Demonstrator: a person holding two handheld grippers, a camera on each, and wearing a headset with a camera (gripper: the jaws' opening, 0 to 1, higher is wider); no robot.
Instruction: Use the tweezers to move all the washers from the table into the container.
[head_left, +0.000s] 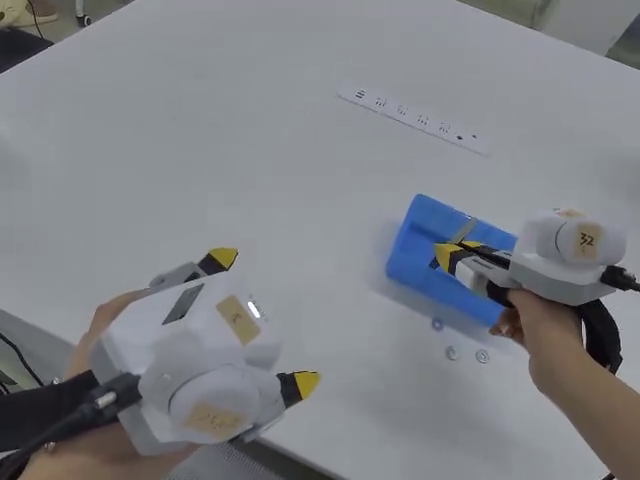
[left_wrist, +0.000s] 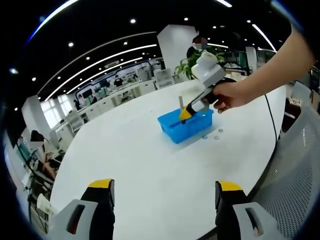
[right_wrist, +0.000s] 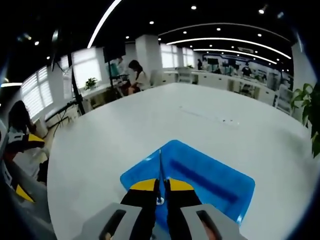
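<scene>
Container (head_left: 412, 252): one, blue, is sitting right on the table (head_left: 200, 130).
Washers (head_left: 451, 353): three are lying just near of it.
Tweezers (right_wrist: 160, 162): one pair is reaching over it.
Right gripper (right_wrist: 160, 186): jaws are pinching the Tweezers; label (head_left: 586, 240) is reading "32".
Left gripper (left_wrist: 165, 186): jaws are standing spread, near left.
Power strip (head_left: 415, 118): one is lying far.

Your right gripper (right_wrist: 161, 186) clamps the tweezers (right_wrist: 160, 164) between nearly closed jaws. The tweezers point forward over the blue container (right_wrist: 212, 182), which sits on the white table (right_wrist: 125, 127).
</scene>
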